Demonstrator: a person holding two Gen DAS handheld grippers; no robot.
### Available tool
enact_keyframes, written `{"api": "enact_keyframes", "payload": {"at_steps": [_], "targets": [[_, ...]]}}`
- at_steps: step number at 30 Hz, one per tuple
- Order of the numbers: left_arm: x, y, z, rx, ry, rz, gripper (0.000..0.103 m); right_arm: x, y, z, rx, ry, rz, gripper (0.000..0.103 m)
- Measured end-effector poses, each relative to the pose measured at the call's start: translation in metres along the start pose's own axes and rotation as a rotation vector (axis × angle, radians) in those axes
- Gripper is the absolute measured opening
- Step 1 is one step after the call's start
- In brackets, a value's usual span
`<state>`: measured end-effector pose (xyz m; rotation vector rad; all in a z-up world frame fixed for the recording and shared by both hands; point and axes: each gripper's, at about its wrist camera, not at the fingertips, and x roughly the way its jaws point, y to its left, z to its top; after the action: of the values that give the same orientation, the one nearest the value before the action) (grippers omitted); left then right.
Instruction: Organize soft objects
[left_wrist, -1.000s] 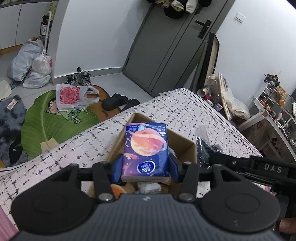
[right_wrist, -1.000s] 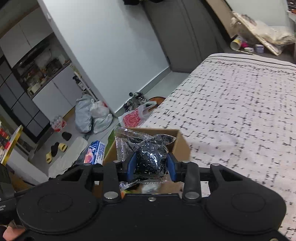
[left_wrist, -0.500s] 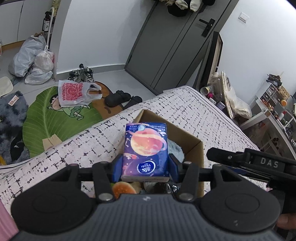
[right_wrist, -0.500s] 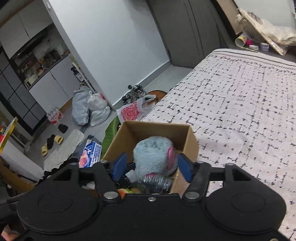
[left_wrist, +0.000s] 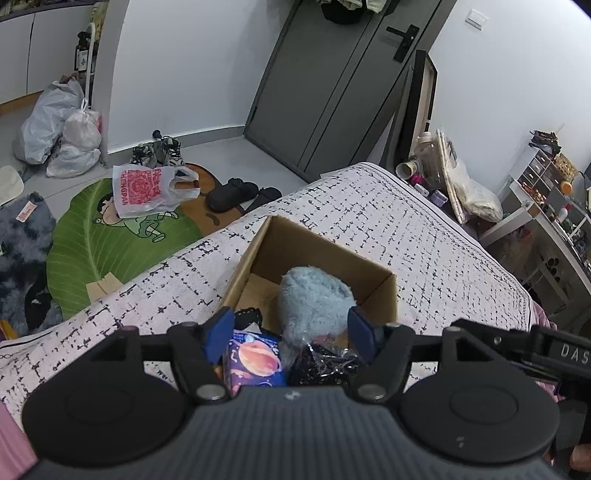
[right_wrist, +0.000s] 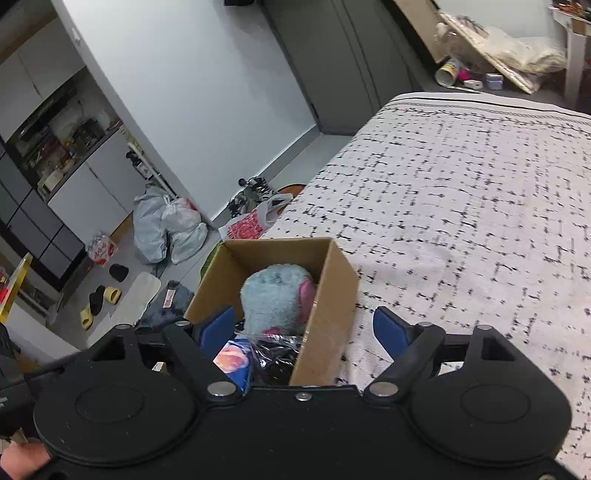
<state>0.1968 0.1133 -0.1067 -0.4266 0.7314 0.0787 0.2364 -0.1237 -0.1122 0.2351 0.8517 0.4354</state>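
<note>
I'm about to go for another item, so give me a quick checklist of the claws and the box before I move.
1. Left claw open and holding nothing: ok.
2. Right claw open and holding nothing: ok.
3. Tissue pack lying inside the cardboard box: ok.
4. Black wrapped bundle in the box beside the blue plush toy: ok.
5. Box sitting upright on the bed: ok.
6. Any soft things left outside the box: cannot tell.
</note>
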Motion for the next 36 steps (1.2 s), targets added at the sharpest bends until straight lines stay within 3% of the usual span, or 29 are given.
{"api": "enact_keyframes", "payload": {"at_steps": [19, 28, 36], "targets": [[-0.048, -0.020, 0.003, 0.075, 0.023, 0.051, 0.091, -0.049, -0.008, -0.002, -0.002, -0.014, 0.011, 0.103], [-0.090, -0.032, -0.001, 0.100, -0.010, 0.043, 0.099, -0.094, -0.015, -0.002, -0.007, -0.071, 0.023, 0.103], [-0.125, -0.045, -0.011, 0.134, -0.030, 0.033, 0.101, -0.128, -0.014, -0.015, -0.054, -0.100, 0.022, 0.103]]}}
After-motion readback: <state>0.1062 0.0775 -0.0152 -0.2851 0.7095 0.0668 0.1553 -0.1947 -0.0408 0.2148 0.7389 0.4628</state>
